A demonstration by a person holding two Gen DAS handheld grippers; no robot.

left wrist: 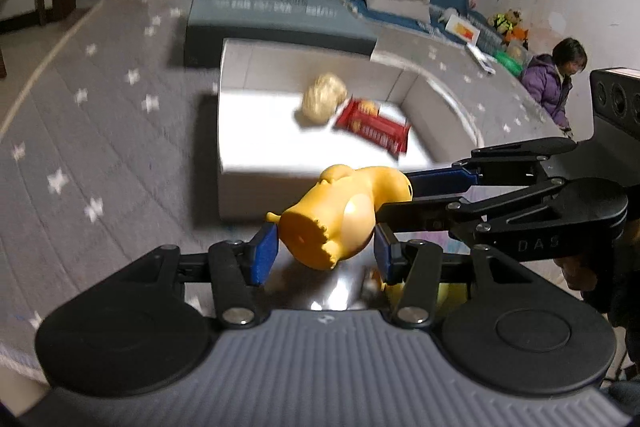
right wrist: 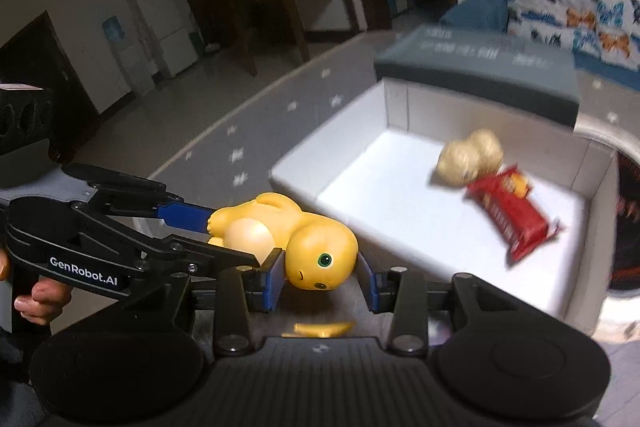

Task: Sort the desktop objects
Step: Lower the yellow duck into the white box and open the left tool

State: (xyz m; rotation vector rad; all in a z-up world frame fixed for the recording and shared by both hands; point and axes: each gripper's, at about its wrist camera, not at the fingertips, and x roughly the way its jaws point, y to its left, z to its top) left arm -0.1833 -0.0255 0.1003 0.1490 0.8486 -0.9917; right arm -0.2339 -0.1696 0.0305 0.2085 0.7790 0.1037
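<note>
Item in hand: yellow toy figure, lying sideways, held in the air at 6 o'clock of the white box, just short of its near wall.
Left tongs: pads at either side of the toy's flat base; contact on the left pad, a small gap at the right, so whether they clamp it cannot be told.
Right tongs: bracketing the toy's head, gaps visible on both sides; released, by the look of it.
Sorted so far: tan lumpy object and red snack packet, touching, toward 1 o'clock inside the box.
Left to do: judged, the toy goes in next; a yellow piece lies on the bench below.
Materials: toy smooth, glossy, rounded; packet crinkled foil; box matte, straight-walled; bench top reflective.
</note>
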